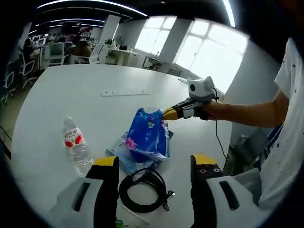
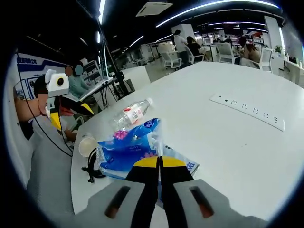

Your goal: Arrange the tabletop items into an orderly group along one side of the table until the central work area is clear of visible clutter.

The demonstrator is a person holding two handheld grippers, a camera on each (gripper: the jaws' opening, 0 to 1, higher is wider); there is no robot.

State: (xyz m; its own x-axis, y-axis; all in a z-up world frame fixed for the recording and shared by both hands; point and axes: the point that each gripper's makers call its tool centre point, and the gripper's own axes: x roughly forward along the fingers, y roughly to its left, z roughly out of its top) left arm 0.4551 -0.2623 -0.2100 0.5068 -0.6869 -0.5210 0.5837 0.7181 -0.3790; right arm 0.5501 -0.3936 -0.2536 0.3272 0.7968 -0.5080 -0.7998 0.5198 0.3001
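Note:
A blue plastic bag (image 1: 148, 135) stands pulled up off the white table (image 1: 61, 95), and my right gripper (image 1: 168, 113) comes in from the right, pinching its top edge. In the right gripper view that gripper (image 2: 159, 164) is shut on the bag (image 2: 126, 149). A flat blue pack (image 1: 118, 156) lies under the bag. Left of it a clear water bottle (image 1: 76, 146) with a red label lies on its side, seen again as the bottle (image 2: 131, 114). My left gripper (image 1: 156, 161) is open above a coiled black cable (image 1: 142, 190), and it appears as the left gripper (image 2: 69, 114).
A white power strip (image 2: 247, 111) is set into the table's middle, also seen as the strip (image 1: 124, 93). A paper cup (image 2: 87, 144) stands near the table's edge by the cable (image 2: 93, 169). Office chairs and desks stand beyond the far side. A person's arm (image 1: 251, 114) reaches over the right edge.

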